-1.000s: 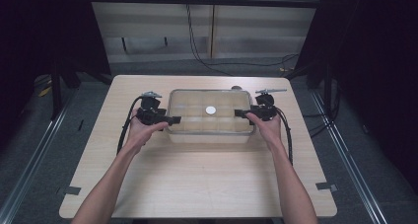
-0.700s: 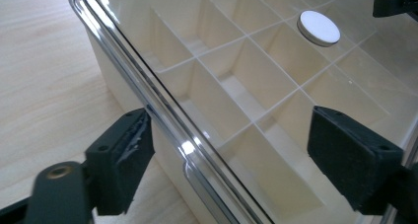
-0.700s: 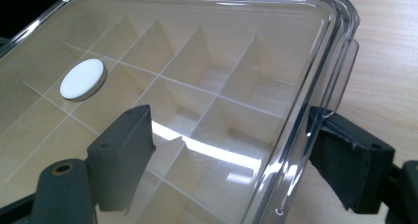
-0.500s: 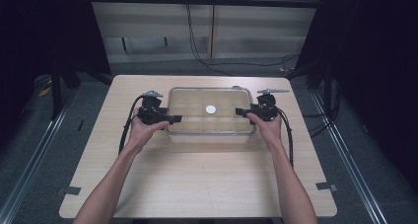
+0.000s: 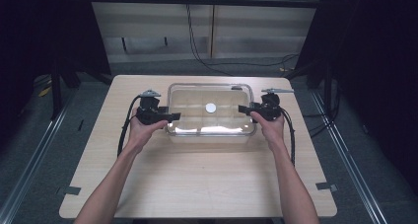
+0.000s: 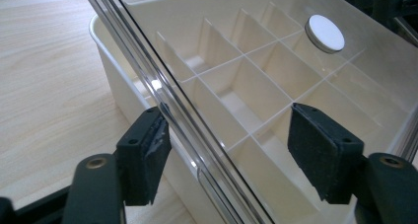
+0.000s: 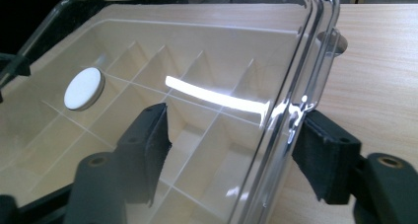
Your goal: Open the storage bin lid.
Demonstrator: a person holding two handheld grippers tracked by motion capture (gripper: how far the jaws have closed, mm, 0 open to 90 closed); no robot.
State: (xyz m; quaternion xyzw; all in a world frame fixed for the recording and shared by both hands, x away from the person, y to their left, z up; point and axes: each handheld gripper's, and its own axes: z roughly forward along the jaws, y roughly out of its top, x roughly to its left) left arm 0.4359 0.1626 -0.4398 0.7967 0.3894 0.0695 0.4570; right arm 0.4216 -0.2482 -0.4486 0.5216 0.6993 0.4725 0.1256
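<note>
Both forearms reach toward twelve o'clock. The left gripper [image 5: 173, 116] straddles the clear lid [image 5: 197, 103] at nine o'clock, the right gripper [image 5: 241, 108] at three. Both have just been closing, pads not yet pressing.

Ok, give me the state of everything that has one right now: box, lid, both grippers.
Box: upright on the table, compartments look empty.
Lid: clear, on the box, round white knob on top.
Left gripper: jaws astride the lid's edge, have just been closing, pads not yet pressing.
Right gripper: the same at the opposite edge, jaws have just been closing.
</note>
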